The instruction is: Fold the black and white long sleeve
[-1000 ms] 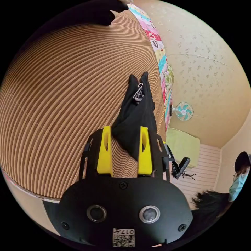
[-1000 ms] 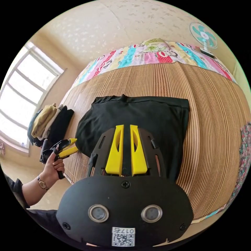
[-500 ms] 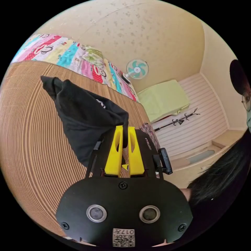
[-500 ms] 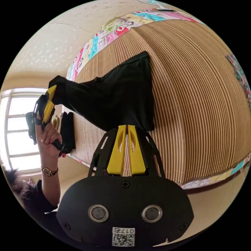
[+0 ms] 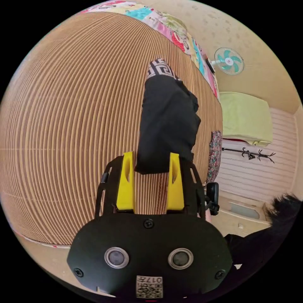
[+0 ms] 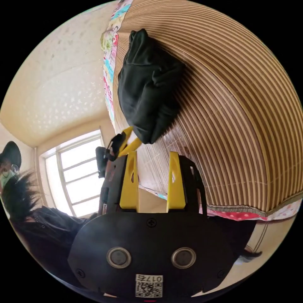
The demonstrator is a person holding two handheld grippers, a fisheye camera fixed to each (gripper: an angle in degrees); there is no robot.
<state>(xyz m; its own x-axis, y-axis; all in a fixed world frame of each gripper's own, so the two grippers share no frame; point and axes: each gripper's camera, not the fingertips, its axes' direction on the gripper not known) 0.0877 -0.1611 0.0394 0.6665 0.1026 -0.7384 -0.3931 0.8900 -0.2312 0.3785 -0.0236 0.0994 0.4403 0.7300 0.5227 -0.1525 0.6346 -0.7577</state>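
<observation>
The black long sleeve lies folded in a compact bundle on the striped mat, with a black-and-white patterned part showing at its far end. My left gripper is open, and the bundle's near edge lies between its jaw tips without being pressed. In the right gripper view the same bundle rests on the mat. My right gripper is open just short of it and holds nothing. The left gripper shows at the bundle's near corner.
A colourful patchwork quilt borders the mat's far side. A fan, a green cloth and a coat rack stand beyond. A window and a person are behind the right gripper.
Half a second ago both grippers were shut on the black garment and held it up. Now both are open and the garment lies folded on the mat.
</observation>
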